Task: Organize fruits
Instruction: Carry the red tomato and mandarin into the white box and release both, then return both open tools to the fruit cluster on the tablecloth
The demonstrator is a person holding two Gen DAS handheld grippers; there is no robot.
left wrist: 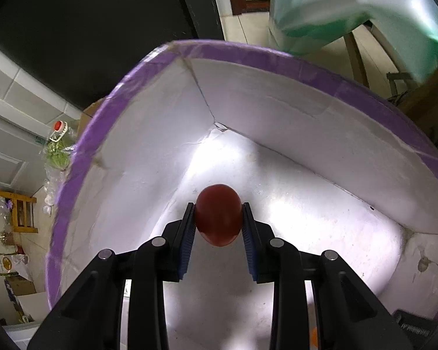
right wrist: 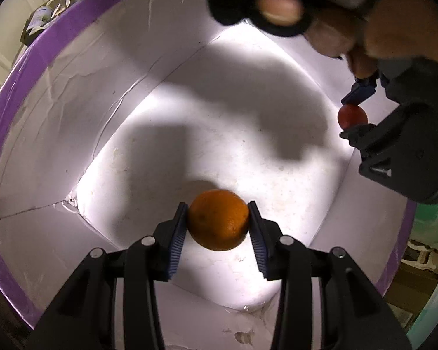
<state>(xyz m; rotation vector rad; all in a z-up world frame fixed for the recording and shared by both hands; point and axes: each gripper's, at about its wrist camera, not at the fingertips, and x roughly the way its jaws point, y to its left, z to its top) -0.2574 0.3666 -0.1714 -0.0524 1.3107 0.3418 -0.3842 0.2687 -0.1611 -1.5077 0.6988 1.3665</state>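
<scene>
Inside a purple-rimmed white box [left wrist: 306,134], left gripper [left wrist: 218,218] jaws clamp a red tomato [left wrist: 217,214], long axis pointing forward; right gripper [right wrist: 218,221] jaws clamp a round orange [right wrist: 218,219]

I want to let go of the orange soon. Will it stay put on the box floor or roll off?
The orange looks round and firm, so it would probably roll a little on the smooth white floor of the box. The box walls should stop it. The right gripper grips it at its widest part, so it seems unlikely to slip.
</scene>
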